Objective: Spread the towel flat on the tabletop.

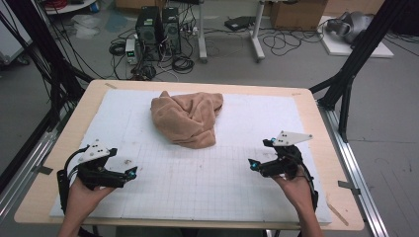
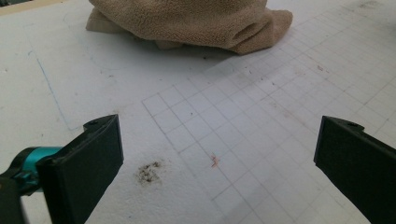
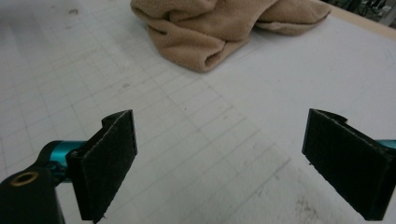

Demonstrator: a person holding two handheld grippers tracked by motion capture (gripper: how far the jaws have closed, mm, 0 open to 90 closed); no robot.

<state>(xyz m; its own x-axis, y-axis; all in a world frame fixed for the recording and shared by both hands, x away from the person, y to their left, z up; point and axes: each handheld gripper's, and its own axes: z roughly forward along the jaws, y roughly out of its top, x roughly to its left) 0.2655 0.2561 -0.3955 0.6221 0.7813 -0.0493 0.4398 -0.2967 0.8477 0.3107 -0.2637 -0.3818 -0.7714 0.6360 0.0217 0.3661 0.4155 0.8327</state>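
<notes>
High view: crumpled tan towel on white gridded mat, far middle of desk; left gripper and right gripper near, well apart from towel. No readable writing.

Left gripper view: jaws wide apart, empty; towel ahead; dark smudge on mat.

Right gripper view: jaws wide apart, empty; towel ahead.

Left gripper held low in the left hand, jaws spread wide, nothing between them. Right gripper likewise, in the right hand, jaws wide apart and empty. Both forearms enter from the near edge; the grippers angle inward, well apart.
</notes>
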